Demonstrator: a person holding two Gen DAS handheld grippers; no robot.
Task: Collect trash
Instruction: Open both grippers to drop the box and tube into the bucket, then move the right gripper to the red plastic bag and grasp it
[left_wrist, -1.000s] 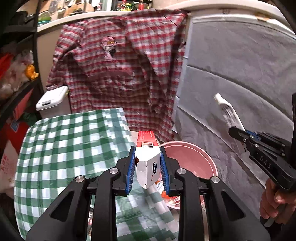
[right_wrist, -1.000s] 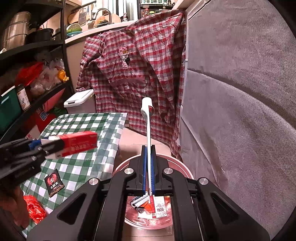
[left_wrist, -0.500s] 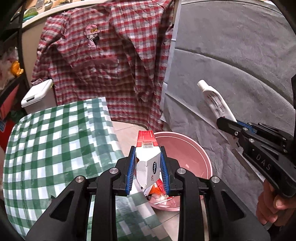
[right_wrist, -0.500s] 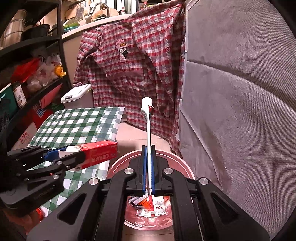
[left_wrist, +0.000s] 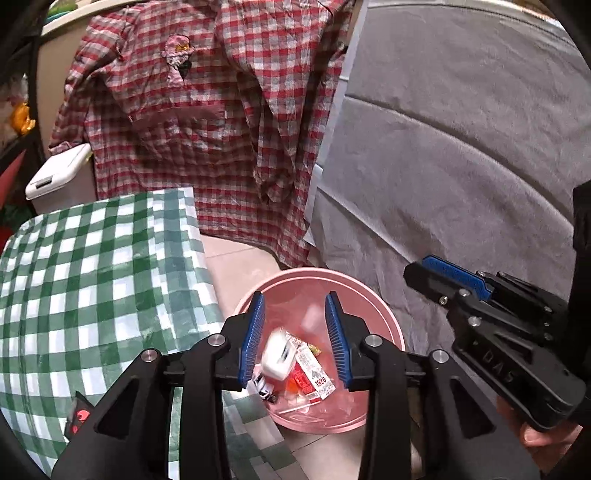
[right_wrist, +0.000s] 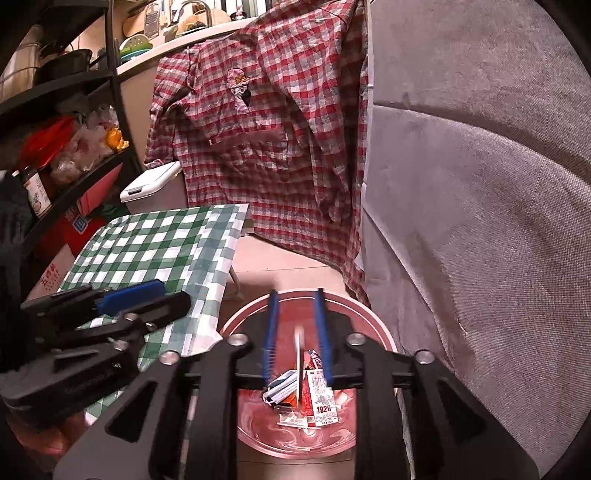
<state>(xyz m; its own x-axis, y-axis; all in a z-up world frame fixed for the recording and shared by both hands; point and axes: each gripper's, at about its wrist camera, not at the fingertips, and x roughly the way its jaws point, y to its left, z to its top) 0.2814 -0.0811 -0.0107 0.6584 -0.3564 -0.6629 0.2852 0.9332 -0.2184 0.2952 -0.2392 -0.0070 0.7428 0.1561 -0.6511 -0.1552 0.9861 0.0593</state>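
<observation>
A blurred white and red cardboard carton (left_wrist: 277, 355) tumbles below the left gripper (left_wrist: 294, 341) into the round pink plastic basin (left_wrist: 384, 321); its long axis is unreadable. The slim white tube (right_wrist: 297, 363), still upright, drops between the right gripper (right_wrist: 295, 338) fingers. Both jaws have just opened, clamping nothing; earlier each gripped its item.

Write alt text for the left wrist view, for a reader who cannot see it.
The left gripper hangs open over a pink bin as a blurred white carton drops between its blue pads onto wrappers inside. The right gripper reaches in from the right. Behind are a green checked tablecloth and a hanging red plaid shirt.
</observation>
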